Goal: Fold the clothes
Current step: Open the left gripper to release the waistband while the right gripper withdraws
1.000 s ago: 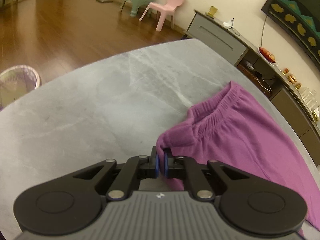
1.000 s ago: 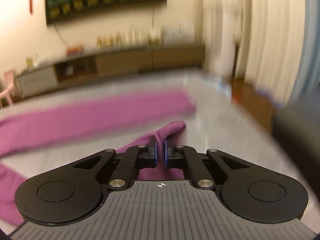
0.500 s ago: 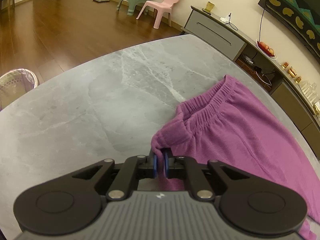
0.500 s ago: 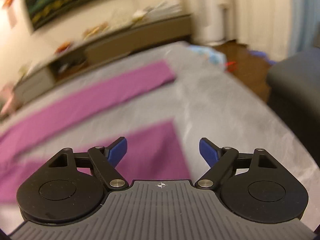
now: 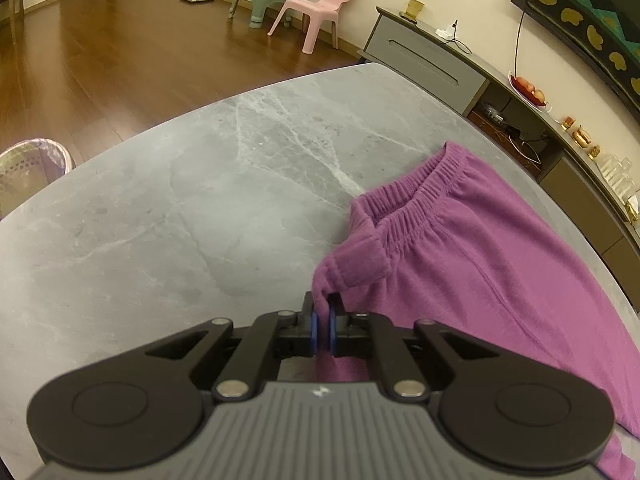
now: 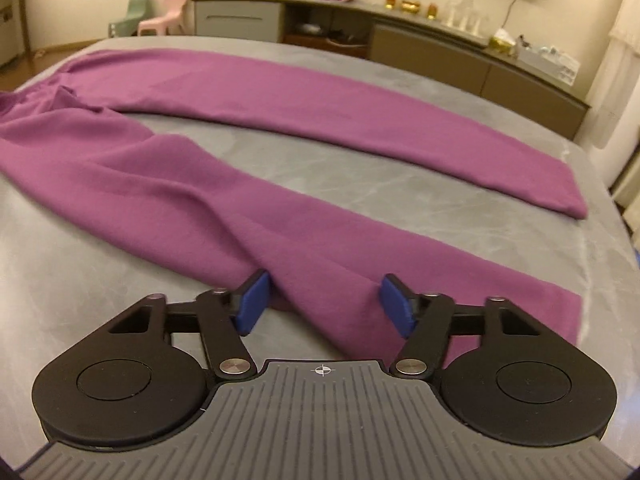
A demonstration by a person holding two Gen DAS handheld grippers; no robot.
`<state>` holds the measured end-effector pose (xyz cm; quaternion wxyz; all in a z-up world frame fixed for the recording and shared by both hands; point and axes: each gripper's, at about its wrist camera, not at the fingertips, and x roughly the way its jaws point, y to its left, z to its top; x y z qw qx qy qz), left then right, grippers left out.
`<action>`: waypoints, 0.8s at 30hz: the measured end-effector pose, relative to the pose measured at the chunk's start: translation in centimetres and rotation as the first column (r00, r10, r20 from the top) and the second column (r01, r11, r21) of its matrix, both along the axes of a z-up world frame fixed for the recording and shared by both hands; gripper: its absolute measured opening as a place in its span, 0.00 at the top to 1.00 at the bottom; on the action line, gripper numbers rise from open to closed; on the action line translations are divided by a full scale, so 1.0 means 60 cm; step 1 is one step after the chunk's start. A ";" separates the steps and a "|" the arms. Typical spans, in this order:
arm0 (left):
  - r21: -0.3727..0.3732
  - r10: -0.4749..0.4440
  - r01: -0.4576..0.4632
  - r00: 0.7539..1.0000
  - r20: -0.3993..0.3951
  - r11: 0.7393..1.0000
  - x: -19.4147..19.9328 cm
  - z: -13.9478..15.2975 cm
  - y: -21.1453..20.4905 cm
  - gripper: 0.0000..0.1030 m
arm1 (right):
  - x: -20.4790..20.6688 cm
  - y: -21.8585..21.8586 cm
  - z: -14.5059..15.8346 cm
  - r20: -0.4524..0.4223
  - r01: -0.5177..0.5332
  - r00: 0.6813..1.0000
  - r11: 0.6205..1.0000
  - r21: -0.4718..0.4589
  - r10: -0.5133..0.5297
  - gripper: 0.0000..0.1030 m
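Purple pants (image 6: 248, 184) spread flat on grey table (image 5: 160, 208), both legs running toward frame right in right view. Left gripper (image 5: 321, 326) fingers pinched on waistband corner, lower center. Right gripper (image 6: 322, 306) fingers have just been closing, half-wide, straddling near leg, pads not pressing.

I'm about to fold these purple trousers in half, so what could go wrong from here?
The left gripper pinches only a small bunch of the waistband, so it may slip out. The right gripper, jaws just closing, straddles a ridge in the near leg and may grab one layer. The far leg lies apart, so the fold may be uneven.
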<state>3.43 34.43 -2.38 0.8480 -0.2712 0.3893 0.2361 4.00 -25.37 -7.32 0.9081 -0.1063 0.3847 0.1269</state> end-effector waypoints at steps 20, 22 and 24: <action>-0.112 -0.059 0.058 0.998 -0.007 0.992 -0.040 0.006 0.027 0.93 | -0.173 -0.050 0.037 -0.054 -0.116 0.992 0.993 -0.033 0.114 1.00; -0.068 -0.024 0.022 0.999 -0.021 0.997 -0.039 0.022 0.018 0.78 | -0.181 -0.074 0.043 -0.077 -0.092 0.993 0.995 0.021 0.094 0.74; -0.039 0.011 -0.010 1.000 0.019 0.999 -0.046 0.045 0.011 0.58 | -0.185 -0.111 0.075 -0.034 -0.056 0.997 0.984 0.169 0.063 0.67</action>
